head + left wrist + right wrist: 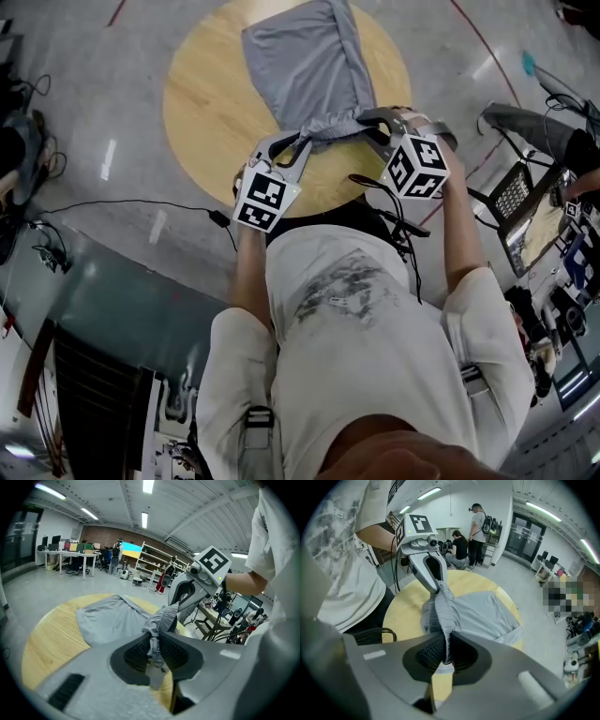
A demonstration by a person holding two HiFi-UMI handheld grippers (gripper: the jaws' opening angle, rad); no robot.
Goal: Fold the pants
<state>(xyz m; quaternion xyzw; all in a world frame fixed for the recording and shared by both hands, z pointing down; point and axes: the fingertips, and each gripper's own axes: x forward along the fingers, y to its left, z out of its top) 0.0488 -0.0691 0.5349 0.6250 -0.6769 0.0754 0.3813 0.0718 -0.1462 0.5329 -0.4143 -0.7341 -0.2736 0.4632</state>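
Grey pants (305, 70) lie on a round wooden table (202, 103), their bunched waistband (333, 125) lifted at the near edge. My left gripper (302, 141) is shut on the waistband's left end, the cloth (154, 641) pinched between its pads. My right gripper (367, 127) is shut on the other end of the waistband (443, 620). The waistband stretches in a gathered rope between the two grippers. In the left gripper view the right gripper (180, 603) shows across the cloth; in the right gripper view the left gripper (436, 587) shows likewise.
The table (408, 602) stands on a grey floor with cables (131, 206) at the left. A chair and equipment (525, 202) stand at the right. Two people (468, 536) are beyond the table, and desks (70, 557) and shelves (154, 564) line the far wall.
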